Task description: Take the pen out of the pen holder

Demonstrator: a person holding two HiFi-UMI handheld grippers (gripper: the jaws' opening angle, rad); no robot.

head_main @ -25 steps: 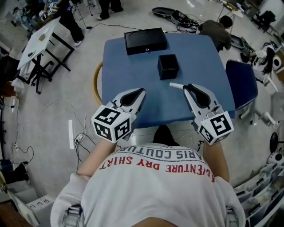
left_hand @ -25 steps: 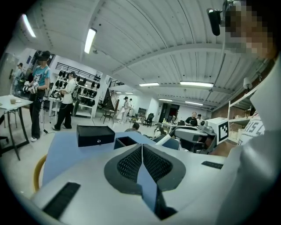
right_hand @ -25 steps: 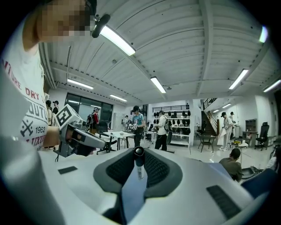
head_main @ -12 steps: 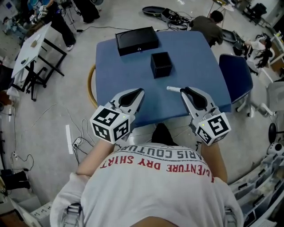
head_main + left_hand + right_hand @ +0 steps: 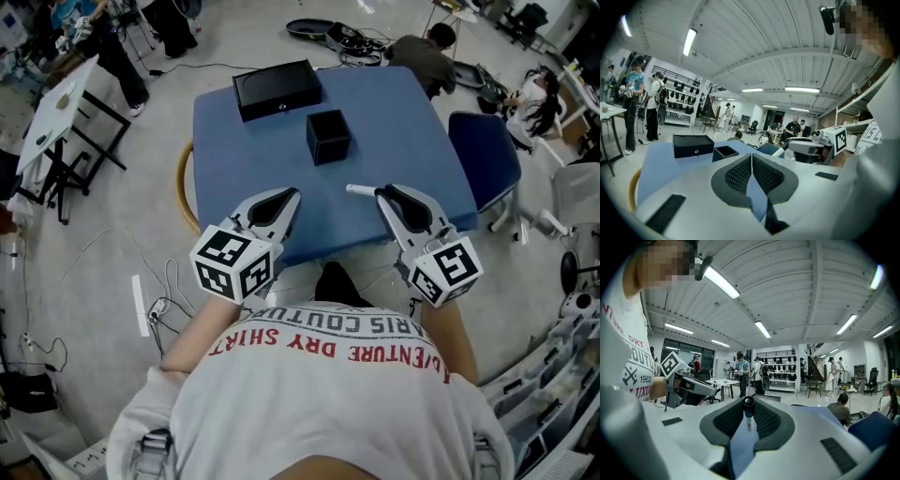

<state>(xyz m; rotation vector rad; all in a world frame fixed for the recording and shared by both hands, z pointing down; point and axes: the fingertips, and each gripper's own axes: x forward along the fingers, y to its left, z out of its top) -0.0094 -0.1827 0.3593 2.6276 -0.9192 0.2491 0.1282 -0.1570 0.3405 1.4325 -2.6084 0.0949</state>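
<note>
Right gripper (image 5: 382,195) pinched the white pen (image 5: 360,190) narrowly, held above the blue table (image 5: 234,178), clear of the black pen holder (image 5: 328,137). Left gripper (image 5: 292,195) was closed and empty. Best practice was probably a firm grip and a level set-down.

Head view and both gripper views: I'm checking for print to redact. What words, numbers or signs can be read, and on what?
"VENTURE DRY SHIRT", red, start hidden: white shirt.
"RIS COUTURE", grey, start hidden: same shirt.
"1962": same shirt, in the right gripper view.
Square black-and-white markers, no letters: left gripper and right gripper.
Pen: marks on its barrel too small to read.
</note>
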